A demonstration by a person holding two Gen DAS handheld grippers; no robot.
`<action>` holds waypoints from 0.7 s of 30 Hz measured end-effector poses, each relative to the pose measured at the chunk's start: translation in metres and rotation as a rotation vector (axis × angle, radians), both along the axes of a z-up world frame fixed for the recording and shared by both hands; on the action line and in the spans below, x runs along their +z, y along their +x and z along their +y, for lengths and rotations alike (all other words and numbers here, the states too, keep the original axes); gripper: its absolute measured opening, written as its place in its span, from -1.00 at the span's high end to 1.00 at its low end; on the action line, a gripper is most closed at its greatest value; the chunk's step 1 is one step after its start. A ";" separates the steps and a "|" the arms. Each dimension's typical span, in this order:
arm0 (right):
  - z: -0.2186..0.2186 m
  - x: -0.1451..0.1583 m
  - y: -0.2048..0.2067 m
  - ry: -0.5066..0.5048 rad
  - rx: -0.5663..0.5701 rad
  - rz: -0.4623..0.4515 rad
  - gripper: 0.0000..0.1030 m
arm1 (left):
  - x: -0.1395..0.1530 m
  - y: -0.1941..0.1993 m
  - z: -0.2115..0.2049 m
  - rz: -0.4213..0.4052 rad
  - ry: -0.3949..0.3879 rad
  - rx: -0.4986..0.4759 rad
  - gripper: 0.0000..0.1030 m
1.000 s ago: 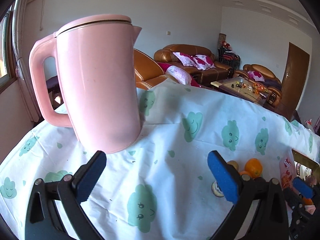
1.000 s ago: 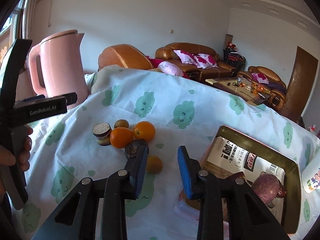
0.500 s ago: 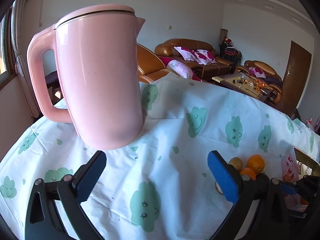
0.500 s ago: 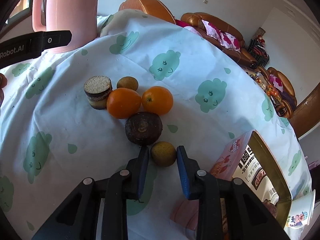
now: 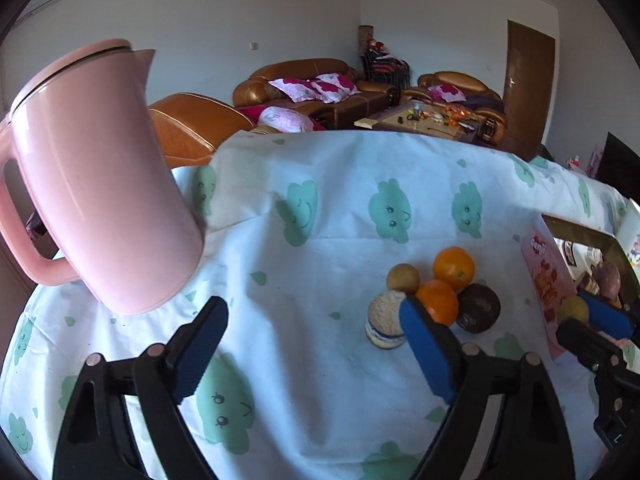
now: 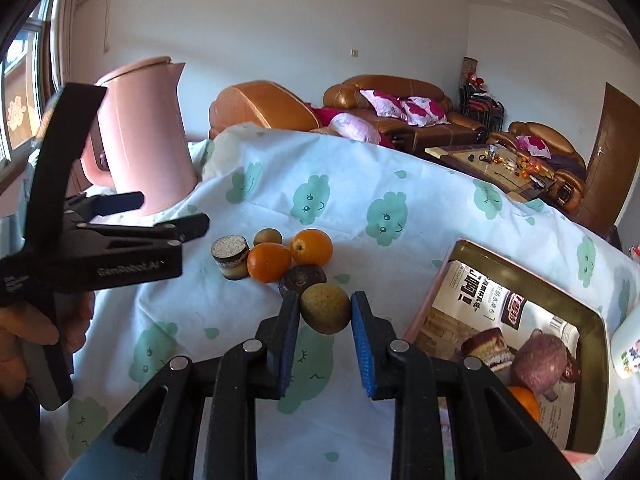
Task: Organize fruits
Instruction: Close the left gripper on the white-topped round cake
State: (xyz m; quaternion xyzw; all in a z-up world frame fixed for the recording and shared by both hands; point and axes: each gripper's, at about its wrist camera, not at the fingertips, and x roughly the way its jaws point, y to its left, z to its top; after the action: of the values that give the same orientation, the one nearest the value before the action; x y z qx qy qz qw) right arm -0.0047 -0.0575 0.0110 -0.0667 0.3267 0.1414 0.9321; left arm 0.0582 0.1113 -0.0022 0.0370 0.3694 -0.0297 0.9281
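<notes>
1. Between the blue pads of the right gripper (image 6: 325,309) sits a yellow-green fruit (image 6: 325,308), both pads closed against its sides; the fruit appears raised off the tablecloth (image 6: 360,184), which is white with green cloud faces.
2. Seen from the left wrist, the same fruit (image 5: 573,309) shows at the right edge, pinched at the right gripper's tip just beside the pink wall of the tin.
3. Left gripper (image 5: 314,344): fingers spread wide apart, nothing between them, hovering over bare cloth near the pink kettle (image 5: 100,184).
4. Fruit cluster behind the held fruit, right wrist view: two oranges touching, one nearer (image 6: 268,262) and one farther right (image 6: 311,246); a small brownish-green fruit (image 6: 267,237) behind them; a dark round fruit (image 6: 302,278) just in front, partly hidden by the held fruit.
5. A short round cake-like piece with a pale top (image 6: 230,256) stands at the left of the cluster, touching the nearer orange.
6. Gold-rimmed tin (image 6: 520,268) lies to the right, lined with printed paper. Inside: a purple fruit (image 6: 538,364), a brown layered piece (image 6: 486,346) and part of an orange (image 6: 524,400).
7. A white printed cup (image 6: 628,344) shows at the far right edge, beside the tin.
</notes>
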 end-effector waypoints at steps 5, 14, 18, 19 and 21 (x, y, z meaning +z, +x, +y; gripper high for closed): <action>-0.001 -0.009 -0.006 0.013 -0.009 -0.043 0.46 | -0.011 0.005 -0.009 0.079 -0.063 -0.070 -0.33; -0.024 -0.005 -0.004 0.128 -0.007 0.001 0.46 | -0.024 0.008 -0.027 0.114 -0.035 -0.114 -0.31; -0.025 -0.004 -0.005 0.150 -0.001 0.006 0.46 | -0.030 0.025 -0.018 0.153 -0.108 -0.075 -0.11; -0.025 -0.004 -0.006 0.154 0.002 0.007 0.46 | -0.031 0.029 -0.015 0.153 -0.129 -0.065 -0.11; -0.025 -0.004 -0.006 0.162 0.006 0.010 0.46 | -0.033 0.031 -0.015 0.135 -0.127 -0.058 -0.10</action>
State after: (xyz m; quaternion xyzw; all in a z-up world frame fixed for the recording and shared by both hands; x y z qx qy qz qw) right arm -0.0106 -0.0827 0.0071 0.0085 0.3186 0.1705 0.9324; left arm 0.0896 0.0962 -0.0353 -0.0133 0.4272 -0.0823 0.9003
